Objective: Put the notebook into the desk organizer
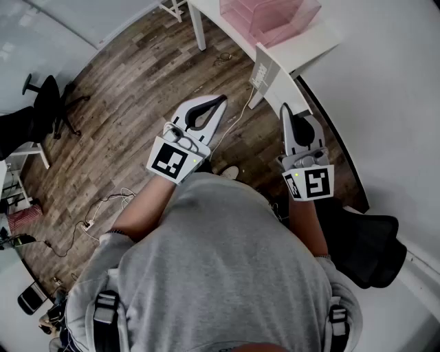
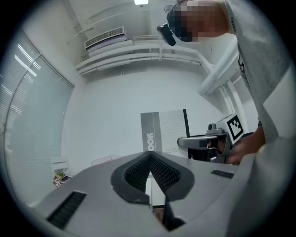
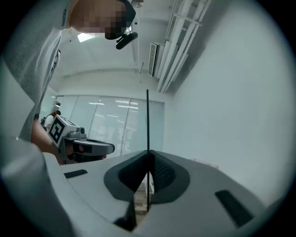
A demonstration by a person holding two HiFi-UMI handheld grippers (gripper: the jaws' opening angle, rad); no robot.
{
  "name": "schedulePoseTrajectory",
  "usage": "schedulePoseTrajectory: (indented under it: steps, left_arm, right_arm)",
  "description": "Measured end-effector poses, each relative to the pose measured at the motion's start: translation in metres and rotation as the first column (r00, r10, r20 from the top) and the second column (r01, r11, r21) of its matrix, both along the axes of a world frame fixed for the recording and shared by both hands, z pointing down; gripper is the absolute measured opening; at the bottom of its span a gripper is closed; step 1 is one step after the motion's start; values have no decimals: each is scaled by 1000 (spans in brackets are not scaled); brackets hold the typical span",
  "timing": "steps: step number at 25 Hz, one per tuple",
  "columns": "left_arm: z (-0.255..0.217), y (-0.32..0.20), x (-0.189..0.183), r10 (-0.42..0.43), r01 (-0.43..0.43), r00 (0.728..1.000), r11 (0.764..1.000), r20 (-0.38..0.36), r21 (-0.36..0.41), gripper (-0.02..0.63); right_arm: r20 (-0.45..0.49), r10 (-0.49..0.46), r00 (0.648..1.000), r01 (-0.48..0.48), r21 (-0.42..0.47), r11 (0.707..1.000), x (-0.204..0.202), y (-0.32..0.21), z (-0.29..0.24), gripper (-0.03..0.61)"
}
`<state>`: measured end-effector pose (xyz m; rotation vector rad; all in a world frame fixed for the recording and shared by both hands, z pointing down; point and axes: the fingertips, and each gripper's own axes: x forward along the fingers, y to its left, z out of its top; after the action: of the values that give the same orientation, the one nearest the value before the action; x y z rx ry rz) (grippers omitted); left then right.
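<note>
The grey-and-white notebook [image 1: 265, 72] stands upright above the near edge of the white desk [image 1: 309, 48]. My right gripper [image 1: 284, 107] is shut on its lower edge. In the right gripper view the notebook [image 3: 147, 120] shows edge-on as a thin dark line rising out of the shut right gripper [image 3: 148, 152]. The left gripper view shows the notebook's [image 2: 169, 129] printed face, with the right gripper [image 2: 185, 141] beside it. My left gripper [image 1: 221, 100] hangs over the wooden floor, left of the notebook, shut with nothing in it [image 2: 150, 155]. The pink translucent desk organizer [image 1: 268, 17] sits on the desk beyond the notebook.
A curved white desk surface [image 1: 385, 103] fills the right side. A black seat [image 1: 364, 240] is at my right hip. On the wooden floor [image 1: 137, 89] lie cables [image 1: 103, 206]. A black office chair [image 1: 45, 103] stands at the far left.
</note>
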<state>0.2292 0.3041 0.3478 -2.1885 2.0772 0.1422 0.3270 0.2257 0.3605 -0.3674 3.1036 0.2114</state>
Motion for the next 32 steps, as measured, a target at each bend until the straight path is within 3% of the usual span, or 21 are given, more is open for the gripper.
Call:
schedulePoseTrajectory:
  steps: [9,15,22,32]
  left_arm:
    - [-2,-4,-1,-12,12,1000,1000,-7,15,18]
    - [2,-6,0,16,-15,1000,1000,-26,23,18]
    - [13,-7,-4,1,-2,999,999,-36,-33,20]
    - [6,-13,-1,1,-2,1000,999,-13,-34,20]
  right_arm:
    - [7,4,1000,-4,-1,1000,0,0,-1,15]
    - [4,19,1000,-19,-56,998,2,-5,8,15]
    - [-8,33,999,-33,-43,999,2,-6,10,15]
    - [9,9,1000,-8,-58,998,1,-12,12,15]
